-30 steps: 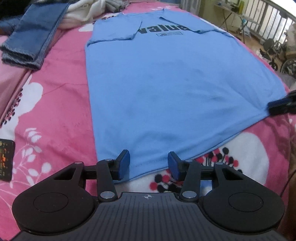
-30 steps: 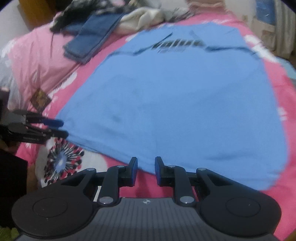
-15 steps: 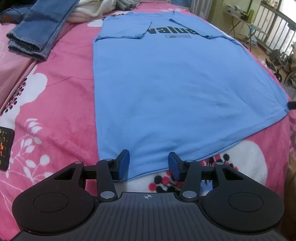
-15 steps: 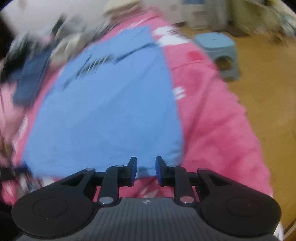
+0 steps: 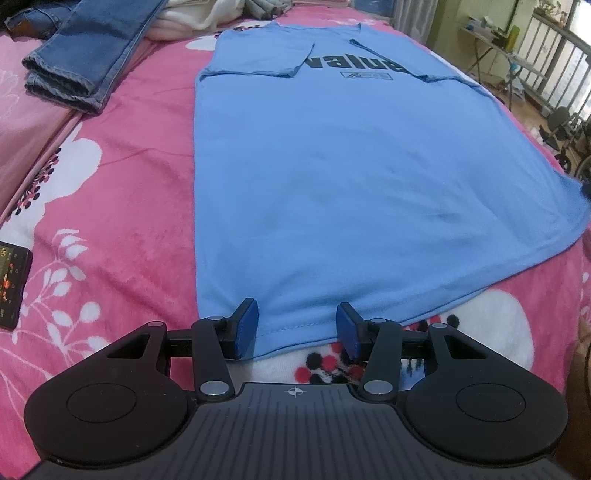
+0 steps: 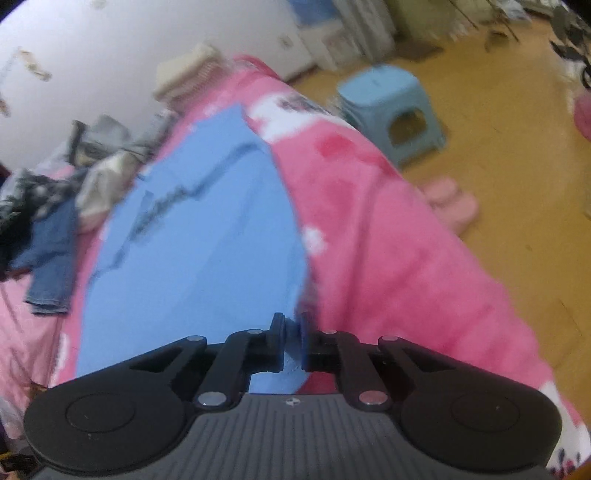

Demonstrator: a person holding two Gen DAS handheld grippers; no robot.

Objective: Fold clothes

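A light blue T-shirt (image 5: pixel 351 177) with the dark print "value" lies flat on the pink floral blanket (image 5: pixel 110 192), its sleeves folded in at the far end. My left gripper (image 5: pixel 295 328) stands open over the near left part of the hem, one pad on each side of the cloth and neither pressing it. In the blurred right wrist view the T-shirt (image 6: pixel 207 251) runs away to the upper left. My right gripper (image 6: pixel 292 334) is at the shirt's near right corner, its jaws closing to a narrow gap with the blue hem pinched between them.
Folded jeans (image 5: pixel 85 55) and a pile of pale clothes (image 5: pixel 192 18) lie at the far left of the bed. A phone (image 5: pixel 13 284) rests on the blanket at the left edge. Beside the bed stand a blue stool (image 6: pixel 391 110) and pink slippers (image 6: pixel 450 203) on the wooden floor.
The right gripper swung from the middle of the hem to the shirt's right corner, rolled, and its jaws narrowed onto the cloth. The left gripper stayed over the left hem, still open.
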